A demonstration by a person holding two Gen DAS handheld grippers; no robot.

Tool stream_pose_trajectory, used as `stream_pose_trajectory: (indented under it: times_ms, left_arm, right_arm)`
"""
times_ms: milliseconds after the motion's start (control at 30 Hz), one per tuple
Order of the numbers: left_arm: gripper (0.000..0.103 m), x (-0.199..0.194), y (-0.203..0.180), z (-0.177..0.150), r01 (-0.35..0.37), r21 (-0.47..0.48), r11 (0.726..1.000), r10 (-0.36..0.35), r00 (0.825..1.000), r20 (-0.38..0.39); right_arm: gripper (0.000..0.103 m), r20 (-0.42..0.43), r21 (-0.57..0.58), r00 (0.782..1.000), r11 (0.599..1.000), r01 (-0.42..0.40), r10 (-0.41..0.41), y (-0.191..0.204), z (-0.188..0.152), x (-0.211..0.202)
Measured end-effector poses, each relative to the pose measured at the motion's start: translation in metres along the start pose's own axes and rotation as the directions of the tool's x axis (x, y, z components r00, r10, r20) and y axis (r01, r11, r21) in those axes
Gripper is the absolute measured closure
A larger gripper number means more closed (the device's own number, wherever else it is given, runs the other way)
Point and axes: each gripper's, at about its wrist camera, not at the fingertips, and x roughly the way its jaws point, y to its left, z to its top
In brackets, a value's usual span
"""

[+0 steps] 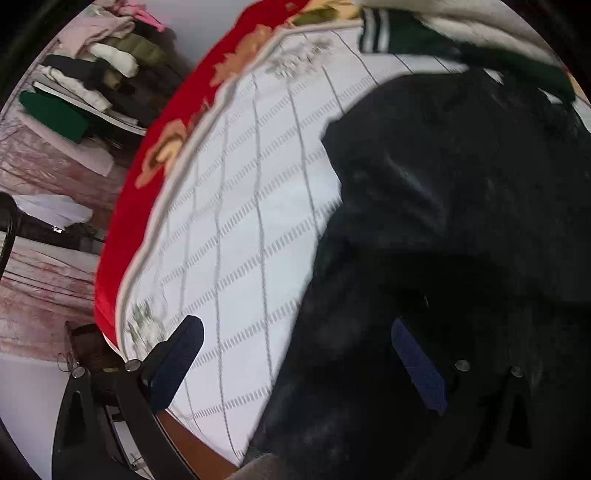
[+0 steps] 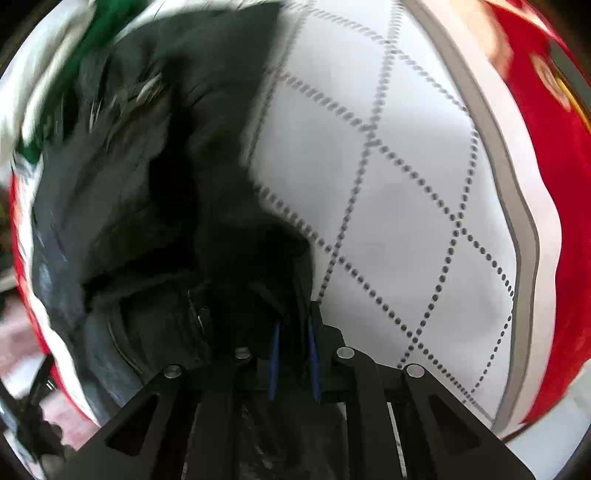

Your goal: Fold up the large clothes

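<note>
A large black garment (image 1: pixel 461 221) lies crumpled on a white quilted bed cover (image 1: pixel 251 206). My left gripper (image 1: pixel 295 326) is open wide just above the garment's left edge. One blue pad (image 1: pixel 181 354) hangs over the bare quilt and the other pad (image 1: pixel 417 369) over the black cloth. In the right wrist view the same black garment (image 2: pixel 155 192) fills the left half. There my right gripper (image 2: pixel 294 332) has its blue pads close together, with a fold of the black cloth pinched between them at the garment's right edge, beside the quilt (image 2: pixel 406 184).
A green garment with a white-striped cuff (image 1: pixel 406 33) lies at the far end of the bed. The quilt has a red floral border (image 1: pixel 173 122) along its edge. Beyond the bed, a pile of folded clothes (image 1: pixel 99 70) sits on a shelf.
</note>
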Motion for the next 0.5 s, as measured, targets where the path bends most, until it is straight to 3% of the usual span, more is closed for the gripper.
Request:
stream_pose_trajectory:
  times_ms: [133,233,267,333,367,500]
  left_arm:
    - [0.000,-0.011,0.008,-0.021,0.023,-0.003,1.000,-0.023,1.000,0.010]
    - [0.000,-0.020,0.014,-0.035,0.010,0.005,1.000,-0.011,0.999,0.040]
    - [0.000,-0.021,0.014,-0.039,-0.003,0.014,1.000,0.002,0.999,0.048]
    - [0.000,-0.021,0.009,-0.046,-0.023,0.035,0.999,0.021,0.998,0.052]
    - [0.000,-0.020,0.006,-0.048,-0.028,0.042,0.999,0.026,0.998,0.052]
    - [0.000,-0.032,-0.013,-0.060,-0.052,0.061,0.997,0.047,0.996,0.078]
  right_arm:
    - [0.096,-0.033,0.108,0.995,0.991,-0.085,0.089,0.003,-0.012,-0.006]
    - [0.097,-0.072,0.110,0.986,0.984,-0.143,0.151,0.020,-0.039,-0.008]
    - [0.097,-0.101,0.076,0.985,0.989,-0.129,0.137,0.025,-0.050,-0.007]
    - [0.095,-0.128,-0.014,0.992,1.000,-0.004,0.002,0.022,-0.060,-0.001]
    - [0.083,-0.151,-0.039,0.988,0.999,0.017,-0.023,0.010,-0.063,0.007]
    - [0.074,-0.200,-0.134,0.980,0.991,-0.026,-0.001,0.006,-0.055,0.006]
